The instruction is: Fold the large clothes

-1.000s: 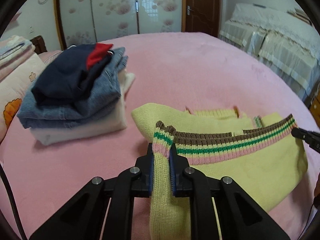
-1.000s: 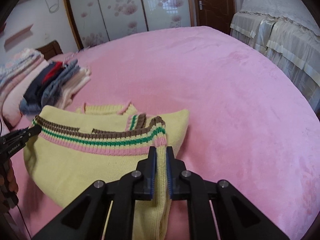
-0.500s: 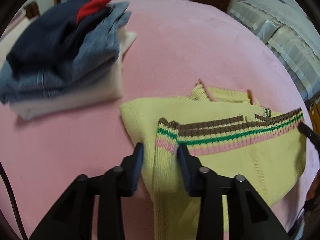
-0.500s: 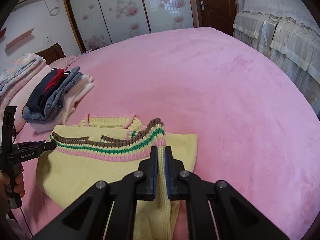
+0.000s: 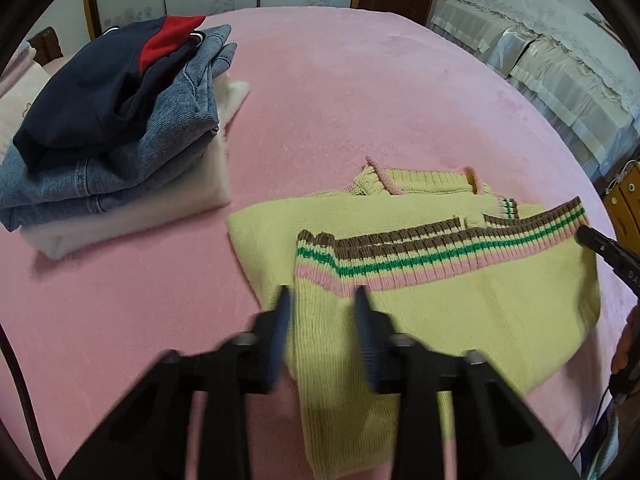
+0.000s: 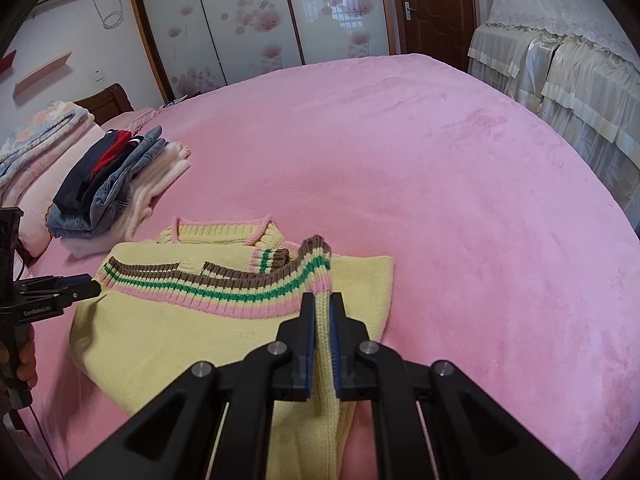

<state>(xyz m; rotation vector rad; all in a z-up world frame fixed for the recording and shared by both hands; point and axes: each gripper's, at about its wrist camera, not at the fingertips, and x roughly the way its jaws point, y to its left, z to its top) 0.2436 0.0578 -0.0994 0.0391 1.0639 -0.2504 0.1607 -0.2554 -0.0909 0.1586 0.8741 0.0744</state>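
we just let go with our left gripper (image 5: 320, 312), jaws apart and closing around the yellow sweater (image 5: 460, 300) hem on the bed (image 5: 360, 100) (untouched), while our right gripper (image 6: 323, 316) stays clamped on its hem corner, so this fold's nearly down.

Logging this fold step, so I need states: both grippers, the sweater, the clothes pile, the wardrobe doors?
yellow sweater: partly folded, striped hem laid over its body.
left gripper: jaws closing around the yellow sweater, pads not yet pressing.
right gripper: shut on the yellow sweater.
clothes pile: folded, stacked.
wardrobe doors: closed.
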